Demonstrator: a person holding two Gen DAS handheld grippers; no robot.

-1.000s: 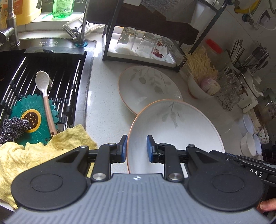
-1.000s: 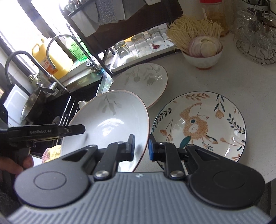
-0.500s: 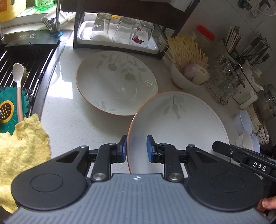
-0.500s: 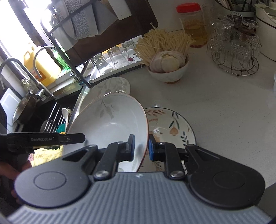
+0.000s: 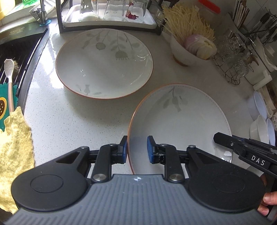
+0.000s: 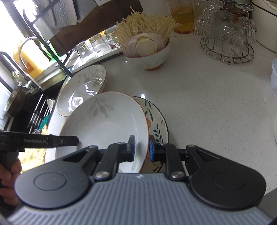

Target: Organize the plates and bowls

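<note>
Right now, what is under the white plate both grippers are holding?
In the right wrist view, a painted plate with leaf patterns shows past the held plate's right edge. Most of it is covered, so whether they touch is unclear.

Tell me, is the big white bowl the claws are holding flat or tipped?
Tipped. The big white leaf-patterned bowl slants over the colourful flower-painted plate, with the right claw gripping its rim.

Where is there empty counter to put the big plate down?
Bare counter lies right of the colourful plate, between the onion bowl and the glass rack. Another patch sits left of the held plate, between the yellow cloth and the resting plate. It is crowded by the tray of glasses.
</note>
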